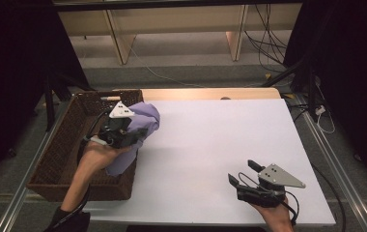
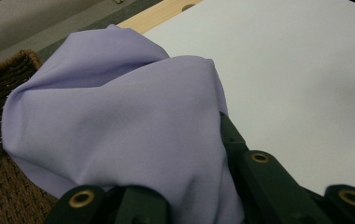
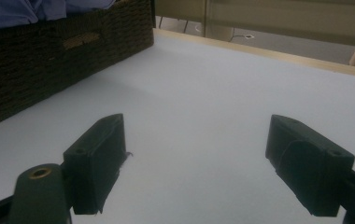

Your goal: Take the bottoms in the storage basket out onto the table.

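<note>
Up over the edge of the brown basket [image 1: 56,164], the left gripper [image 1: 140,130] squeezes a purple cloth [image 1: 140,125] in its closed jaws. No writing can be read on the cloth. It hangs down long toward the basket. The right gripper [image 1: 242,172] waits wide open over the white table [image 1: 210,140].

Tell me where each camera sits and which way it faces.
High view: above the near table edge, looking forward and down; shows both forearms, left gripper and right gripper.
Left gripper view: rides the left gripper, facing the lavender cloth clamped in its fingers.
Right gripper view: low over the white table, between open fingers, facing the wicker basket.
All three share cloth and basket.
</note>
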A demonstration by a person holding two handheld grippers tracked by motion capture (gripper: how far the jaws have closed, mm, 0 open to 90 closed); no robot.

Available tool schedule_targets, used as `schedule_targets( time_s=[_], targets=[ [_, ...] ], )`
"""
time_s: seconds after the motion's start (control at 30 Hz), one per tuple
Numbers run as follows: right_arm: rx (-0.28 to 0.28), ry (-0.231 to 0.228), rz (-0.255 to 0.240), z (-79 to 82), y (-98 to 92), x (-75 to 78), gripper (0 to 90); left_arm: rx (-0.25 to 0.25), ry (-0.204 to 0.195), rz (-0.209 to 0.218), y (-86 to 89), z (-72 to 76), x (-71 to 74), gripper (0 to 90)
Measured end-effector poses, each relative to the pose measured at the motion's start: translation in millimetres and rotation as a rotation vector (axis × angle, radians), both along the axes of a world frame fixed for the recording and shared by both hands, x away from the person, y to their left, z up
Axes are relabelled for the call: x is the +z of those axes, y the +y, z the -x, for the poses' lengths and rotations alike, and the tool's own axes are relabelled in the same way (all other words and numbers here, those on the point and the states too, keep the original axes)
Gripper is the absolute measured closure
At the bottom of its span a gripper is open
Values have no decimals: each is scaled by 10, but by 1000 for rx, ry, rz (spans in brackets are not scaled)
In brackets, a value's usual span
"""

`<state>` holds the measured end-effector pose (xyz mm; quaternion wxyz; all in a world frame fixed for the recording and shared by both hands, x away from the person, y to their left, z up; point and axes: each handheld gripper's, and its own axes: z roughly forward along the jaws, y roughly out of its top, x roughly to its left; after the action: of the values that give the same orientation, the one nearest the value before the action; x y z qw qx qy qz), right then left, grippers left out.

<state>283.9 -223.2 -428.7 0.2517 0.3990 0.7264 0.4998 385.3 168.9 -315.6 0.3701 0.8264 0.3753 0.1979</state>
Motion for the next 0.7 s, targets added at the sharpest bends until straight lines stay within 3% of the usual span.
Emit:
schedule_targets(
  time_s=[0.23, 0.7],
  targets=[
    [-1, 1, 1, 2, -1, 2, 212, -27, -16, 22, -36, 56, 62, 781],
    [-1, 1, 3, 2, -2, 2, 212, -74, -5, 35, -167, 91, 39, 781]
  ],
)
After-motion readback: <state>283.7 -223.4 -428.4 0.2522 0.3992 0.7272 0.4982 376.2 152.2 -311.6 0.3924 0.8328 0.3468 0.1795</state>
